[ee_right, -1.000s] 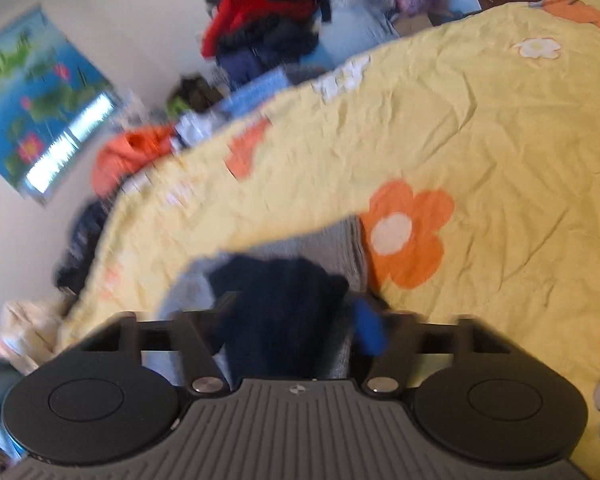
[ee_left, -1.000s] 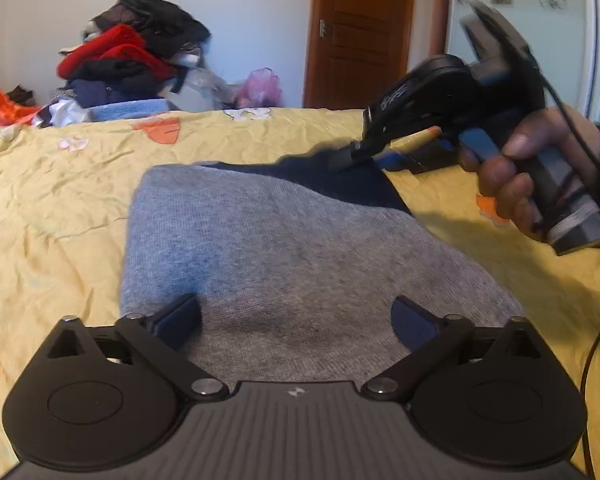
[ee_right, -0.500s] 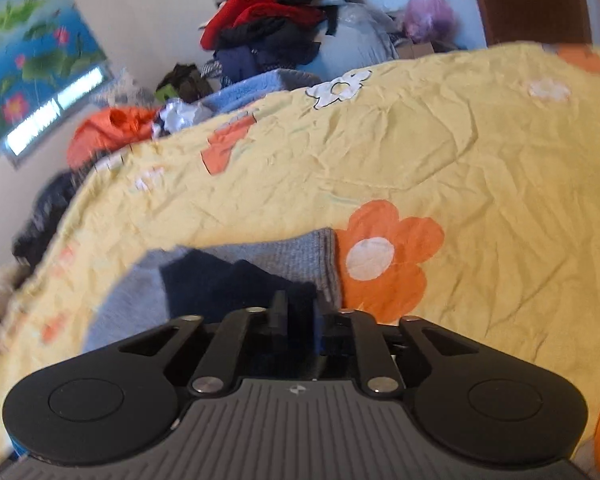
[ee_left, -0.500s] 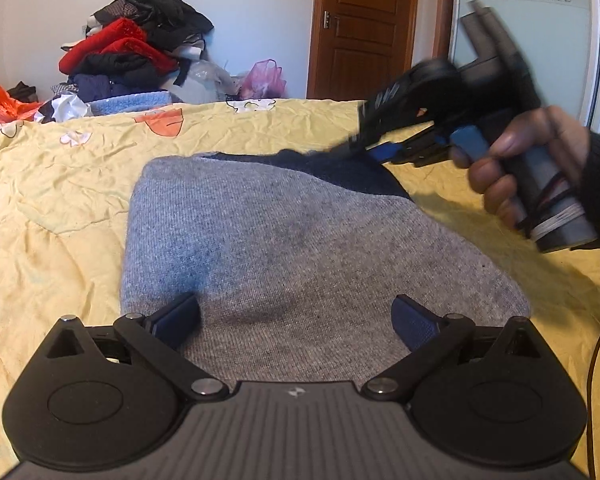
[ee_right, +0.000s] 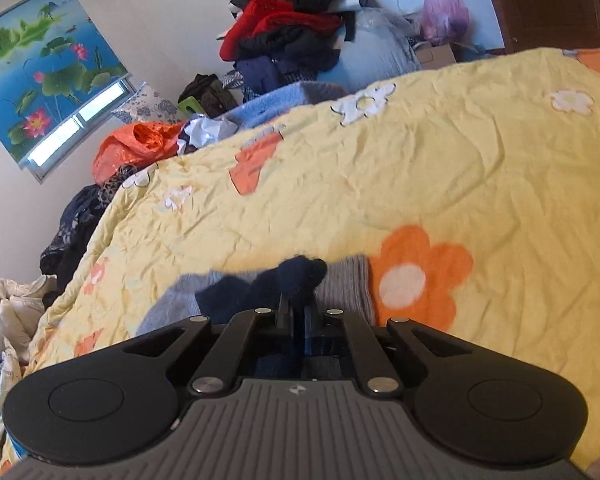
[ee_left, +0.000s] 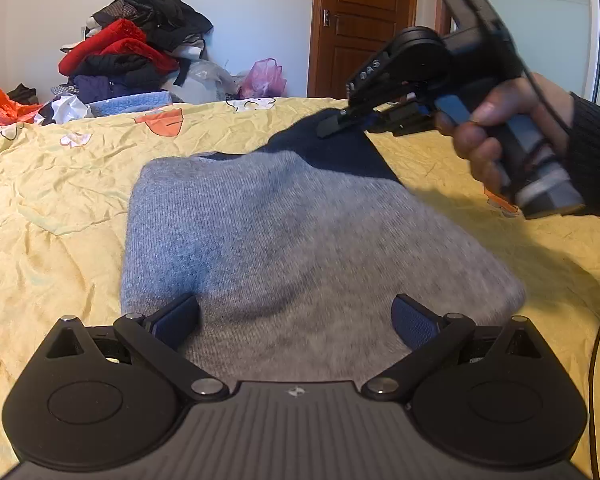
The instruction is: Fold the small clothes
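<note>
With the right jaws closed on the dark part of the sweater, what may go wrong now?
1. The right gripper, jaws just closed, pinches only a small bunch of the navy part; it may slip out when lifted.
2. The left gripper is open over the grey sweater, so the whole garment may drag across the bedspread instead of folding.

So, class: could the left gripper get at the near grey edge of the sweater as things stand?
Probably yes: the left gripper is open over the grey sweater, nothing between; the right gripper pinches only the far navy part.
</note>
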Available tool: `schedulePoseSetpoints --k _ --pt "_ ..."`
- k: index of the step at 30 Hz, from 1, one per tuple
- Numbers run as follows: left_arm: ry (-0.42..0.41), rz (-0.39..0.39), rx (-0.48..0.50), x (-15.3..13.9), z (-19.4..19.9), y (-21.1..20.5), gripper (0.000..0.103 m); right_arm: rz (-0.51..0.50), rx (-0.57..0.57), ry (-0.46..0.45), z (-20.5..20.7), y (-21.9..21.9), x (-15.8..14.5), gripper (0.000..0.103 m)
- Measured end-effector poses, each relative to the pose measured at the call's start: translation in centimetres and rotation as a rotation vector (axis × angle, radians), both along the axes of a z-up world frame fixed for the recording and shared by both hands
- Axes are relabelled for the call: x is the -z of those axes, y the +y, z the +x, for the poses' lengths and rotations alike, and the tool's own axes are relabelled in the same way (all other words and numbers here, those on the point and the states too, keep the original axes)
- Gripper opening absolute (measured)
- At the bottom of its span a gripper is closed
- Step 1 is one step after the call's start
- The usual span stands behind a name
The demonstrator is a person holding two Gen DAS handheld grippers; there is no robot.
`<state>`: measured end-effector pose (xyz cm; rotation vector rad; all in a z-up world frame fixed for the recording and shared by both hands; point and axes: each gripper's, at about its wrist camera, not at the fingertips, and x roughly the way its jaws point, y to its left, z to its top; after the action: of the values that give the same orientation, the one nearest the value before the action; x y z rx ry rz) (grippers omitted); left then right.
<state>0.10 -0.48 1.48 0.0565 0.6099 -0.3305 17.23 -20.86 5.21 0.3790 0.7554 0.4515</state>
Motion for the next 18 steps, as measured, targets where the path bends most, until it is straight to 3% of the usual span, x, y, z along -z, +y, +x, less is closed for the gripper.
schedulePoseSetpoints --k 4,6,11,15,18 --pt "0.0 -0.003 0.0 0.0 -0.1 0.0 0.103 -0.123 -0.01 0.034 0.9 1.7 2.3 0.009" --pt "0.0 -0.007 -0.001 -0.1 -0.1 0.1 0.103 -0.145 -0.013 -0.005 -0.1 2.2 3.3 0.01" --pt "-0.017 -0.021 -0.024 -0.3 -0.8 0.6 0.103 0.024 0.064 0.011 -3.9 -1.0 1.3 0.061" --pt "-0.059 -0.051 -0.042 -1.0 -4.3 2.8 0.103 0.072 0.008 0.024 -9.5 -2.9 0.3 0.062" --pt "-0.047 -0.024 -0.057 -0.9 -6.8 4.8 0.103 0.028 -0.057 0.027 -14.0 -2.8 0.6 0.061"
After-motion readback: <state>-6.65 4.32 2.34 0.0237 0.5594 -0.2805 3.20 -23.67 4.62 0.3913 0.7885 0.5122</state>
